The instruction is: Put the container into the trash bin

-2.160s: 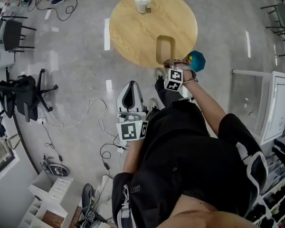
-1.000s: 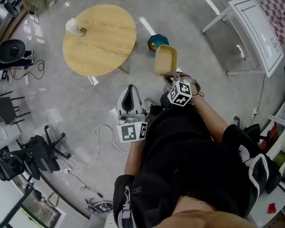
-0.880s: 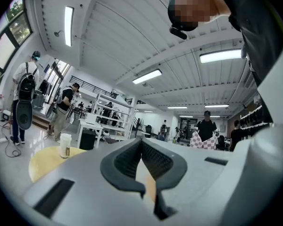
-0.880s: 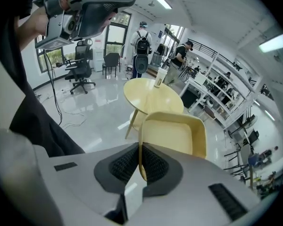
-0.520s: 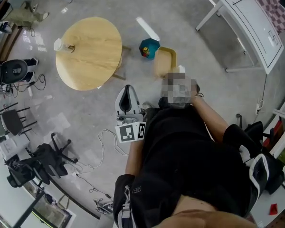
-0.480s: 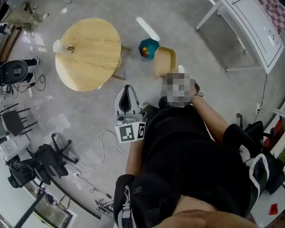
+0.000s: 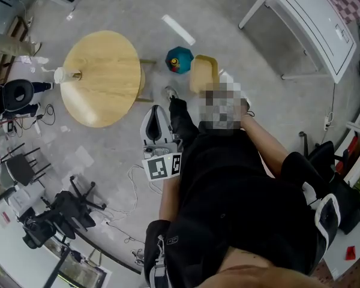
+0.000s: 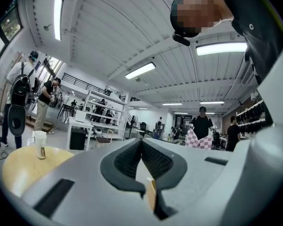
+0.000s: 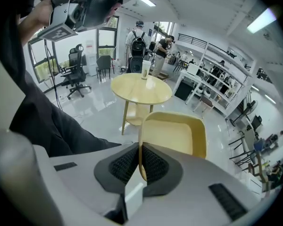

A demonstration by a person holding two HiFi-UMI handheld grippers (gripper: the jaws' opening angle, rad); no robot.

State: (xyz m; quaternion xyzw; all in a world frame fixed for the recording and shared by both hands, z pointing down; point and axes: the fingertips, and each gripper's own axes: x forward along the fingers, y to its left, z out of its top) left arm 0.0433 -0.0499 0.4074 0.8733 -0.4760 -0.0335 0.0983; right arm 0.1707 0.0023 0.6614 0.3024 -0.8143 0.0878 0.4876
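The yellow container (image 7: pixel 203 73) hangs above the grey floor, just right of the teal trash bin (image 7: pixel 179 59). My right gripper (image 9: pixel 140 160) is shut on the container's (image 9: pixel 176 134) near rim, which runs between the pads. In the head view a blurred patch covers that gripper. My left gripper (image 7: pixel 158 110) is held level beside my body, and its jaws (image 8: pixel 141 148) are shut with nothing between them. The round wooden table (image 7: pixel 100 77) with a cup (image 7: pixel 60 75) stands to the left.
A white table (image 7: pixel 306 23) stands at the upper right. Office chairs (image 7: pixel 72 212) and cables (image 7: pixel 131 179) lie at the lower left. Shelving (image 7: pixel 354 173) lines the right edge. Several people (image 8: pixel 203 126) stand in the background of the gripper views.
The container has been carried off the round table and now hangs next to the teal bin. The table has slid to the left of the view. One leg has stepped forward.
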